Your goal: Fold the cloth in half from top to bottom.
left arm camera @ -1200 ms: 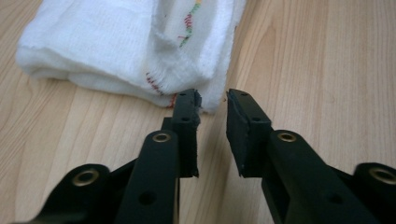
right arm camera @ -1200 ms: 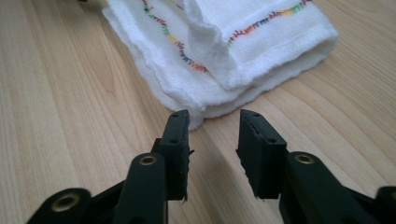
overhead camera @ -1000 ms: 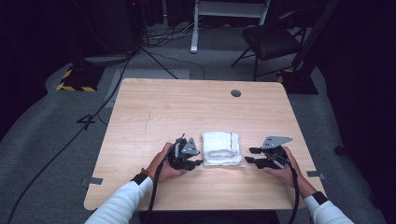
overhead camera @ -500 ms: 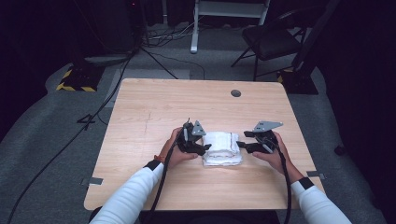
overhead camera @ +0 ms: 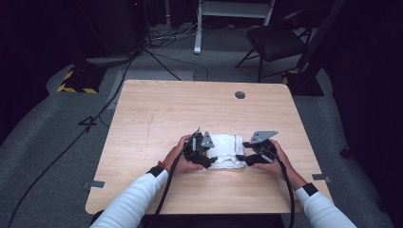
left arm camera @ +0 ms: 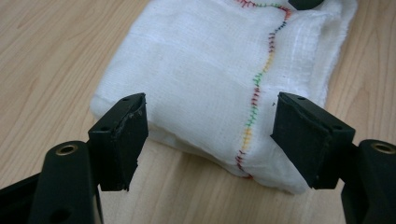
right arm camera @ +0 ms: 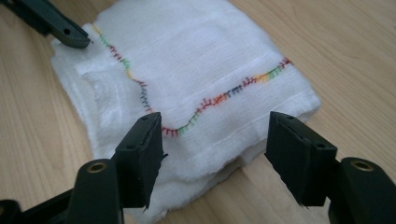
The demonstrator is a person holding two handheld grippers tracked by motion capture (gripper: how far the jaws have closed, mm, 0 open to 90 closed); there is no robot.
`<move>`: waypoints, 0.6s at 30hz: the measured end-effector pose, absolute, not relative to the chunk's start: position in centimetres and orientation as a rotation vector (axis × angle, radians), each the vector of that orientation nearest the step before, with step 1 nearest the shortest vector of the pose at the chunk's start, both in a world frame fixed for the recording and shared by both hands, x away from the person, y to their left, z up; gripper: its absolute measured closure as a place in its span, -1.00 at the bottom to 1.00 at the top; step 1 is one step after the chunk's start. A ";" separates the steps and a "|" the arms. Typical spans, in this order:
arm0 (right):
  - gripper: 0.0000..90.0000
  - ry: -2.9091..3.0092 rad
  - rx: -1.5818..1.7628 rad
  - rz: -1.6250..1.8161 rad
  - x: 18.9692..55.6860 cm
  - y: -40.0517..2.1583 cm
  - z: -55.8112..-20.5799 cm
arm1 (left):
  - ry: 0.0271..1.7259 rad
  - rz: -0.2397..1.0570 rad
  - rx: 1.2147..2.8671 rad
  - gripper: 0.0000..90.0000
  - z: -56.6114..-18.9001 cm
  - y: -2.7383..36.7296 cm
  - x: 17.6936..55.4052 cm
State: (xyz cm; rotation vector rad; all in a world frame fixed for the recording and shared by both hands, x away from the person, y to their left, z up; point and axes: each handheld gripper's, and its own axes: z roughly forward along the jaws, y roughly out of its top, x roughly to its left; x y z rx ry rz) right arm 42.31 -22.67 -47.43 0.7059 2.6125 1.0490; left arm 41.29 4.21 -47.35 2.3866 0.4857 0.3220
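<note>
— Cloth [overhead camera: 225,151] lies folded on the table [overhead camera: 157,114], between both tongs.
— Gripped?
— No. Left tongs [left arm camera: 208,135] and right tongs [right arm camera: 215,154] have just been opening; pads straddle its edges, not pressing.

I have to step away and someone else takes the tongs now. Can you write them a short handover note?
Left tongs: open, jaws just been opening, astride the near edge of the folded white cloth, not pinching it.
Right tongs: open, also just been opening, straddling the cloth's opposite edge.
Cloth: lies folded on the wooden table, between both hands, coloured stitching on top.
Done: cloth is folded and lying flat.
Left: nothing gripped yet; the next fold or lift is likely.
</note>
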 end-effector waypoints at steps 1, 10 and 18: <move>-0.18 2.615 0.700 1.041 42.1 -22.7 -47.5 | 0.485 0.321 2.389 -0.42 -47.4 4.3 41.1; -0.19 2.574 0.711 1.067 41.2 -24.0 -46.2 | 0.477 0.352 2.366 -0.51 -46.3 5.7 39.6; -0.26 2.520 0.708 1.040 40.0 -25.9 -44.9 | 0.484 0.454 2.364 -0.56 -45.0 7.8 38.2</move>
